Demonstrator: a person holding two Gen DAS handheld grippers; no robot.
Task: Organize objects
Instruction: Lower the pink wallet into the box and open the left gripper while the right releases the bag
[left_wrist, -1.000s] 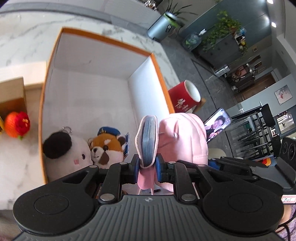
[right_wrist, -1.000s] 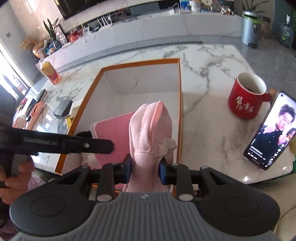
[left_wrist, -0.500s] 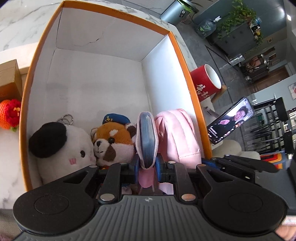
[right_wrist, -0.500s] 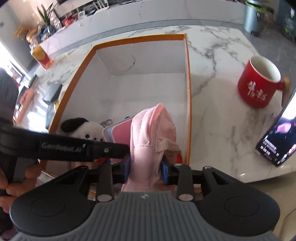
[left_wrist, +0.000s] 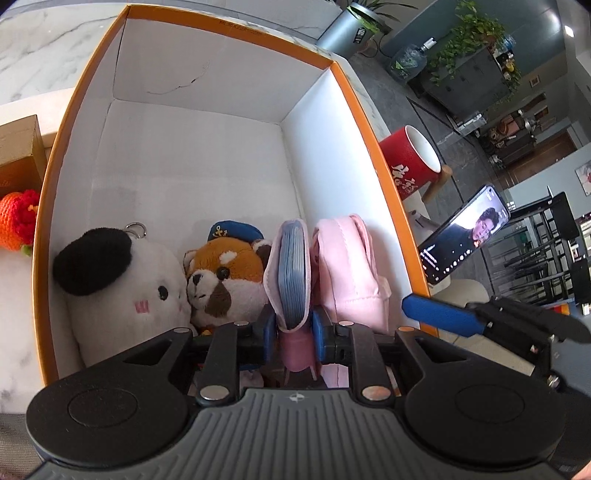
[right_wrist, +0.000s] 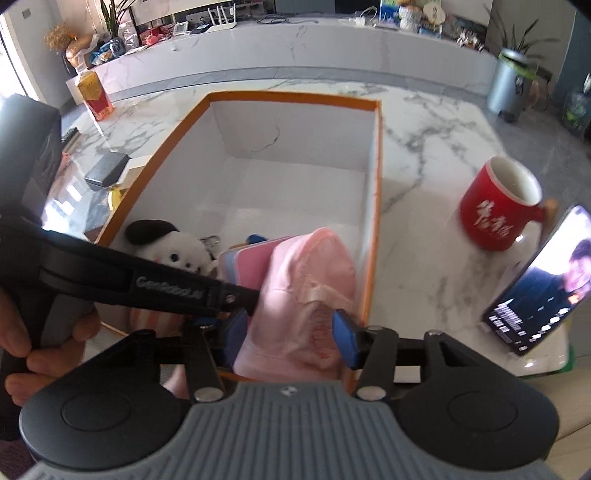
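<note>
An orange-rimmed white box (left_wrist: 354, 99) (right_wrist: 373, 192) holds a white plush with a black ear (left_wrist: 122, 284) (right_wrist: 177, 251) and a red panda plush (left_wrist: 225, 280). My left gripper (left_wrist: 293, 328) is shut on a flat pink and blue pouch (left_wrist: 291, 273) (right_wrist: 251, 262), held upright inside the box. A pink cloth bag (left_wrist: 347, 269) (right_wrist: 310, 291) rests in the box's near right corner. My right gripper (right_wrist: 290, 332) is open, its jaws standing either side of the pink bag.
A red mug (right_wrist: 498, 206) (left_wrist: 410, 166) and a lit phone (right_wrist: 543, 284) (left_wrist: 461, 236) stand on the marble table right of the box. A red knitted toy (left_wrist: 16, 221) and a brown carton (left_wrist: 18, 147) lie to its left.
Both grippers lowered their items into the box. My right gripper opened and let go of the pink bag. My left gripper stayed shut on the pouch.
</note>
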